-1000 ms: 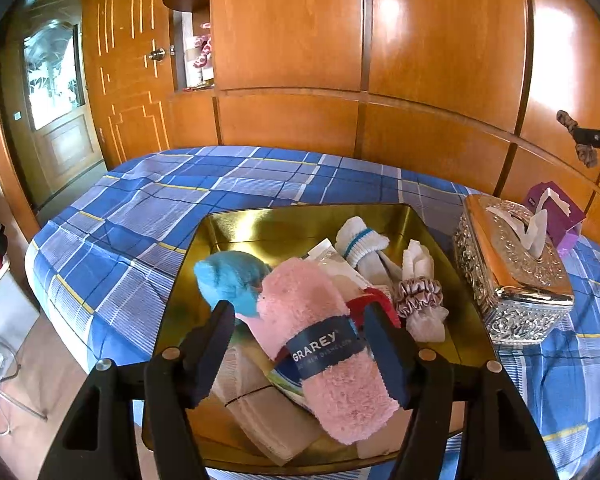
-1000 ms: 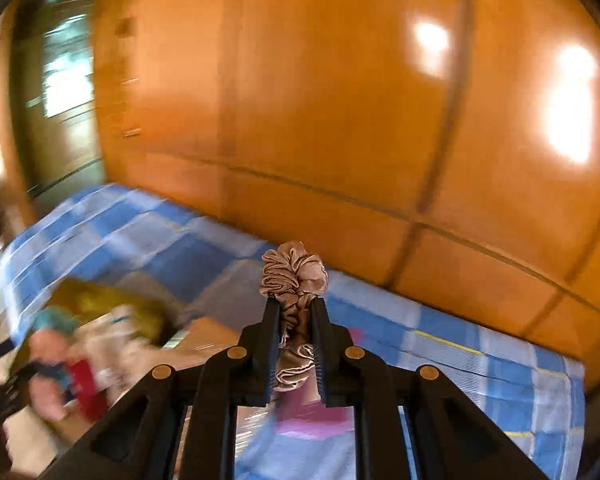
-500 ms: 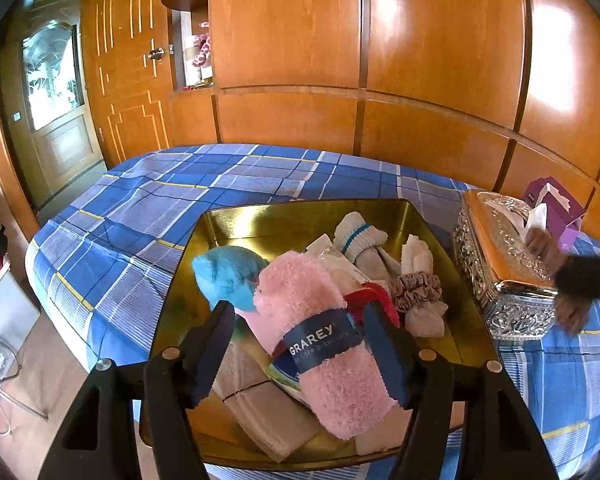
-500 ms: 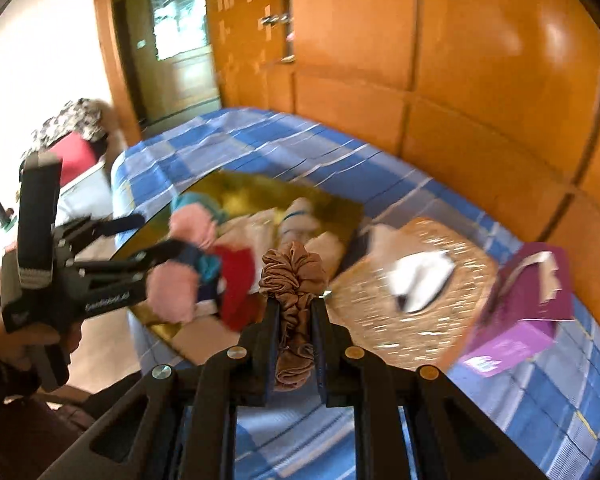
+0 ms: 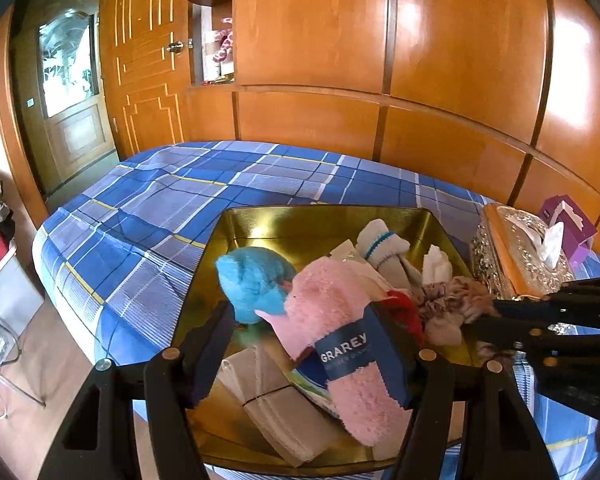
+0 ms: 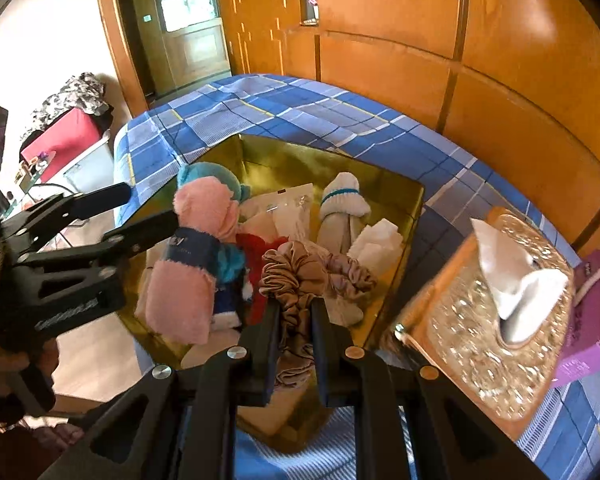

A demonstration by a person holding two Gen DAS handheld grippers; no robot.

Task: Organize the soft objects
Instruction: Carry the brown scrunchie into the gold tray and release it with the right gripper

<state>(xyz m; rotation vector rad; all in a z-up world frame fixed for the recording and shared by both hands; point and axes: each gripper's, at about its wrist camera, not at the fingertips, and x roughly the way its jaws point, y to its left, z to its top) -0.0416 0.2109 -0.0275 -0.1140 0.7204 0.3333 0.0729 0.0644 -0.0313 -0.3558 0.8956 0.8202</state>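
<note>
- Whereas one second ago the right gripper (image 6: 294, 312) was raised toward the wooden wall panels, well away from the gold tray (image 6: 404, 216), it is now positioned over the tray's near right corner.
- The brown scrunchie (image 6: 290, 280) is held clamped between the right gripper's fingers, as in both earlier frames; no release is observed yet.
- Just ahead of the right fingertips, a second, paler scrunchie (image 6: 350, 274) is seen lying in the tray; the held one is brought next to it, almost touching.
- The left gripper (image 5: 304, 344) is unchanged over the last second: its jaws are held apart, with the pink sock roll (image 5: 332, 320) lying between them, not gripped.
- Ahead of the left gripper, the blue fluffy item (image 5: 252, 284) and the white sock (image 5: 384, 248) are found in the same places as before.
- To the right of the right gripper, the ornate tissue box (image 6: 496, 320) and purple box (image 6: 592, 320) are located outside the tray.
- Assessment: transport is judged complete; opening of the right jaws is required next, so that the matching scrunchies are grouped.
- Caution: the satin fabric is likely to cling to a pad on release.
</note>
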